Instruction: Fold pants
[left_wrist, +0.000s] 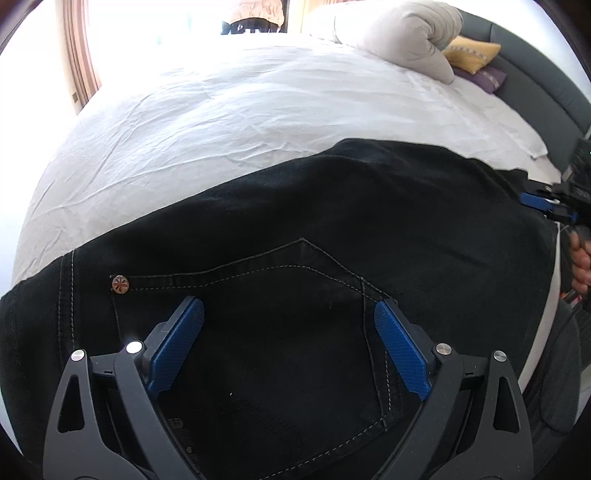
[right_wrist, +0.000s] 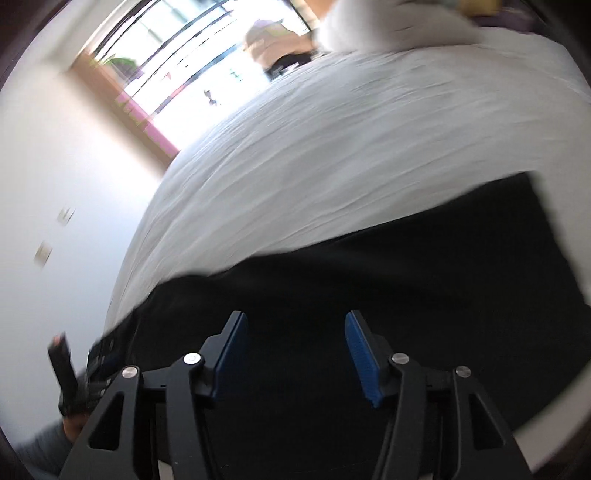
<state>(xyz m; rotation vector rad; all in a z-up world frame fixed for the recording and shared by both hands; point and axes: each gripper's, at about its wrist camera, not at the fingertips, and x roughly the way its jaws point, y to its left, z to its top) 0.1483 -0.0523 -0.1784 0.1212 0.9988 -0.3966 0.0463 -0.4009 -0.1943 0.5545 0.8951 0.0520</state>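
Black pants (left_wrist: 332, 221) lie flat across the near part of a white bed (left_wrist: 240, 103), back pocket and a copper rivet (left_wrist: 120, 284) facing up. My left gripper (left_wrist: 288, 314) hovers over the pocket, open, its blue pads wide apart with nothing between them. At the right edge of the left wrist view my right gripper (left_wrist: 543, 205) shows, held by a hand (left_wrist: 581, 258) beside the pants. In the blurred right wrist view, my right gripper (right_wrist: 295, 328) is open above the black pants (right_wrist: 406, 277), nothing between its pads. The left gripper's body (right_wrist: 96, 369) shows at lower left.
A rolled grey duvet (left_wrist: 402, 33) with a yellow pillow (left_wrist: 472, 53) and a purple pillow (left_wrist: 484, 77) lie at the head of the bed by a dark headboard (left_wrist: 546, 66). A bright window (right_wrist: 184, 55) and a white wall (right_wrist: 55, 166) lie beyond the bed.
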